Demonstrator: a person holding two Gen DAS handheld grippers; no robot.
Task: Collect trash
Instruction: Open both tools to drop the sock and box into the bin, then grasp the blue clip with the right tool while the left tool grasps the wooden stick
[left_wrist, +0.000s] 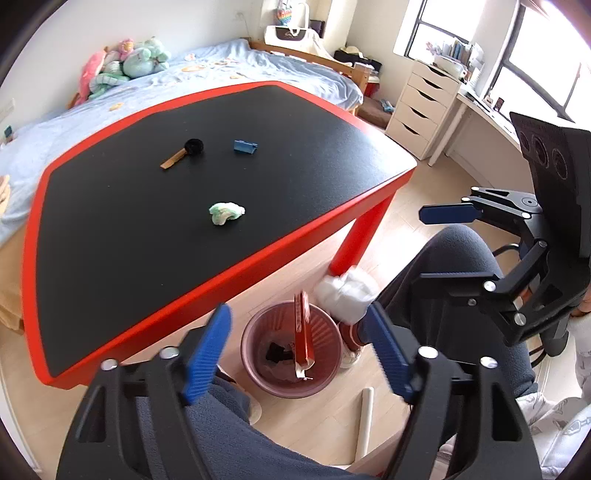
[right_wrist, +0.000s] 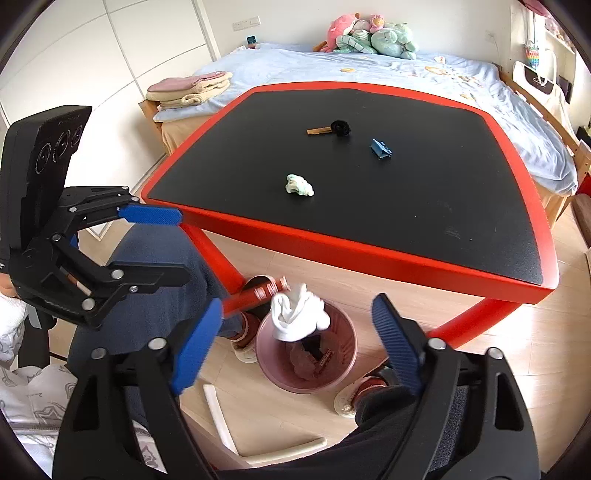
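A pink trash bin (left_wrist: 291, 350) (right_wrist: 306, 354) stands on the floor below the table's near edge. A red wrapper (left_wrist: 303, 332) (right_wrist: 258, 291) and a crumpled white tissue (left_wrist: 345, 291) (right_wrist: 299, 317) are in the air just above it, held by neither gripper. My left gripper (left_wrist: 299, 354) (right_wrist: 168, 243) and my right gripper (right_wrist: 299, 343) (left_wrist: 437, 243) are both open over the bin. On the black table (left_wrist: 147, 221) (right_wrist: 406, 203) lie a greenish paper wad (left_wrist: 226, 212) (right_wrist: 299, 185), a blue binder clip (left_wrist: 245, 145) (right_wrist: 381, 148) and a black round piece with a wooden stick (left_wrist: 184, 151) (right_wrist: 330, 129).
Red table legs (left_wrist: 362, 236) (right_wrist: 214, 254) stand beside the bin. My knees and slippered feet (right_wrist: 354, 398) flank it. A white bar (left_wrist: 364, 421) lies on the floor. A bed with plush toys (right_wrist: 369, 35) is behind the table, white drawers (left_wrist: 421, 107) to the right.
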